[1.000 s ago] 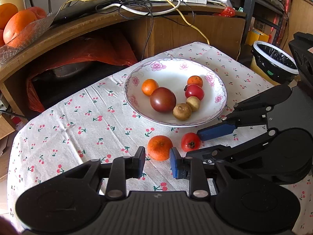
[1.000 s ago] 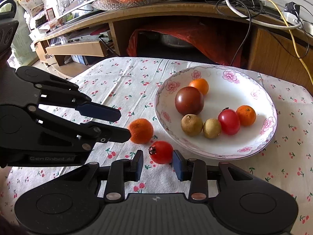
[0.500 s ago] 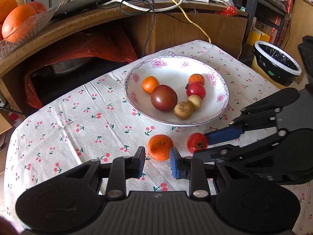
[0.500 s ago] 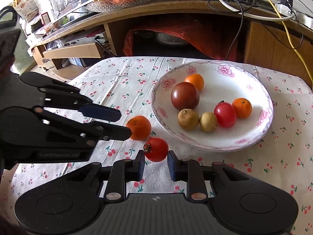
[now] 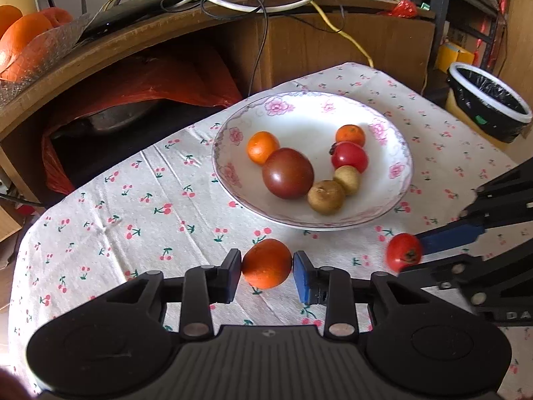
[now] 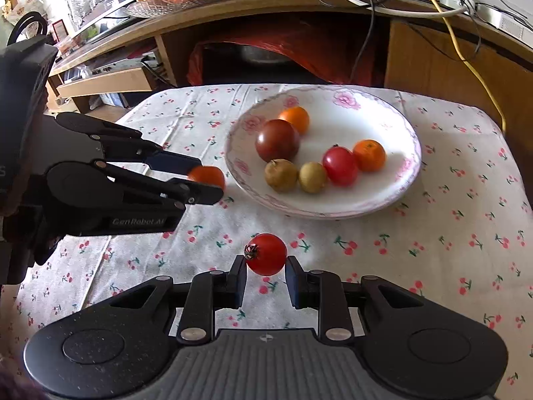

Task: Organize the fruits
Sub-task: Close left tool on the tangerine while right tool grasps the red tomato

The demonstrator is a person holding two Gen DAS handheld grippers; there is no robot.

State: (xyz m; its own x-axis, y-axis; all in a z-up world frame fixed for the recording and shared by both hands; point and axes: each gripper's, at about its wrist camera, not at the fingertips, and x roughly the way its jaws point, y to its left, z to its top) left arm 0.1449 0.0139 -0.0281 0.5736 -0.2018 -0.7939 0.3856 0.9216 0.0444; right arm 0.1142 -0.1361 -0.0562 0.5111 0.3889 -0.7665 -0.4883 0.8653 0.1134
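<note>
Left gripper [image 5: 266, 268] clamping the tangerine [image 5: 266, 262] above the cloth [image 5: 140, 206]; right gripper [image 6: 266, 271] pinching the tomato [image 6: 266, 253], also lifted; both hovering just short of the plate [image 5: 396, 133] holding six fruits.

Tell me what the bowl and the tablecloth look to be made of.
Bowl: likely glazed ceramic or porcelain; glossy white surface with printed pink flowers on the rim, though melamine can't be ruled out. Tablecloth: seems a soft woven or non-woven fabric; matte, creased, with a cherry print.
</note>
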